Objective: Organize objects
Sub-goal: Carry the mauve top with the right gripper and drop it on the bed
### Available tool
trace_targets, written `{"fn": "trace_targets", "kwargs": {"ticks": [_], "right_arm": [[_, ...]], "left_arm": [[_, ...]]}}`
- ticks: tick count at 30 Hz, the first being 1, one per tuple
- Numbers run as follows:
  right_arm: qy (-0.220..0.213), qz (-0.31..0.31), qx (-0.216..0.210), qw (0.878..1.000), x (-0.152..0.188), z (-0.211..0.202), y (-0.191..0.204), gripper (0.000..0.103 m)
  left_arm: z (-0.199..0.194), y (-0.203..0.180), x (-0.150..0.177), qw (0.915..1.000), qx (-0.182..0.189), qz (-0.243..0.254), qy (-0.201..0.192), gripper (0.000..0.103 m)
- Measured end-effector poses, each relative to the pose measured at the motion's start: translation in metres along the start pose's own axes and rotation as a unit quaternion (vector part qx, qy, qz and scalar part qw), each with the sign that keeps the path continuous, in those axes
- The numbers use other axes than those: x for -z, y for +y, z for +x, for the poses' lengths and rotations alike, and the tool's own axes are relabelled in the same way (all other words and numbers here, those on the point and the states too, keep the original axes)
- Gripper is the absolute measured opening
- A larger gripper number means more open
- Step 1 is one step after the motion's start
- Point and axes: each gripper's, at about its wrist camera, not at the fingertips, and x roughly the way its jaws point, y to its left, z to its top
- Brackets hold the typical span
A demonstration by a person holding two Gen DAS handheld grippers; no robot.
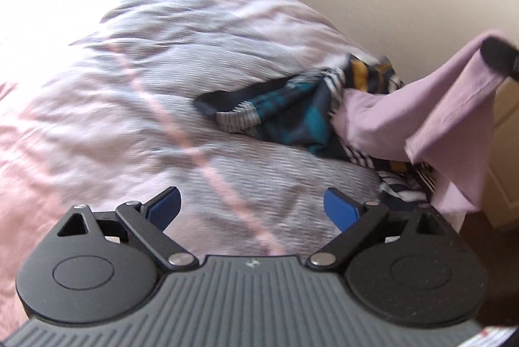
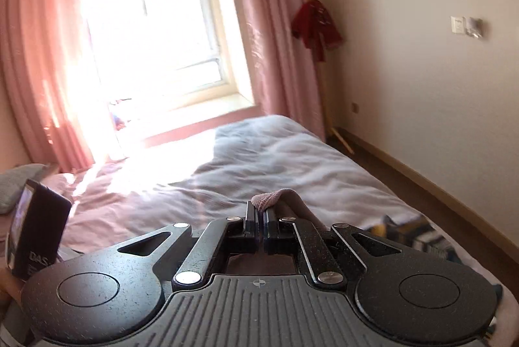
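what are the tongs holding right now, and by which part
The right tongs pinch the lilac cloth by an edge fold, lifting it off the bed. The left tongs are open, holding nothing.

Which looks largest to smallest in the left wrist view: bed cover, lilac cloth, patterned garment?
1. Bed cover, plainly largest.
2 and 3. Lilac cloth and patterned garment look alike in size; the cloth hangs nearer the camera and overlaps the garment, so no ranking between them.

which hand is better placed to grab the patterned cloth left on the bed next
Left. The left gripper is open and empty above the bed, with the patterned cloth ahead of it. The right gripper is shut on the lilac cloth, lifted off the bed.
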Motion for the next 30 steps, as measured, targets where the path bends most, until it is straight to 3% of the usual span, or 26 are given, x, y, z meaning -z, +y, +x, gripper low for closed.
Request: {"fn": "trace_targets", "kwargs": {"ticks": [6,10,13,16,18,19,20,22,26,30], "right_arm": [[-0.061,-0.034,-0.128,0.989,-0.049,-0.006,0.111,0.0],[-0.086,-0.012,-0.207,0.975,-0.079,-0.012,0.174,0.0],[-0.071,-0.004,-0.255,0.964,-0.081,-0.017,0.219,0.0],[-0.009,-0.013,-0.297,0.955,-0.055,-0.022,0.262,0.0],[0.058,-0.037,-0.307,0.949,-0.028,-0.019,0.294,0.0],[0.11,-0.056,-0.313,0.942,-0.012,-0.013,0.312,0.011],[0.154,-0.073,-0.308,0.936,0.007,-0.011,0.329,0.032],[0.2,-0.094,-0.295,0.93,0.039,-0.011,0.351,0.048],[0.273,-0.093,-0.295,0.911,0.088,-0.02,0.365,0.048],[0.312,-0.122,-0.265,0.904,0.107,-0.019,0.368,0.048]], "left_arm": [[-0.098,0.101,0.039,0.9919,-0.068,-0.088,-0.061,0.093],[-0.171,0.167,0.079,0.9764,-0.12,-0.147,-0.103,0.093],[-0.226,0.211,0.123,0.9614,-0.16,-0.185,-0.126,0.093],[-0.269,0.246,0.172,0.9488,-0.196,-0.212,-0.127,0.093],[-0.29,0.264,0.206,0.9429,-0.217,-0.225,-0.115,0.093],[-0.298,0.272,0.223,0.9405,-0.229,-0.229,-0.103,0.093],[-0.302,0.278,0.237,0.9387,-0.238,-0.232,-0.09,0.093],[-0.308,0.285,0.262,0.9363,-0.252,-0.235,-0.07,0.093],[-0.318,0.288,0.31,0.9341,-0.252,-0.25,-0.041,0.093],[-0.318,0.282,0.335,0.9351,-0.238,-0.261,-0.03,0.093]]}}
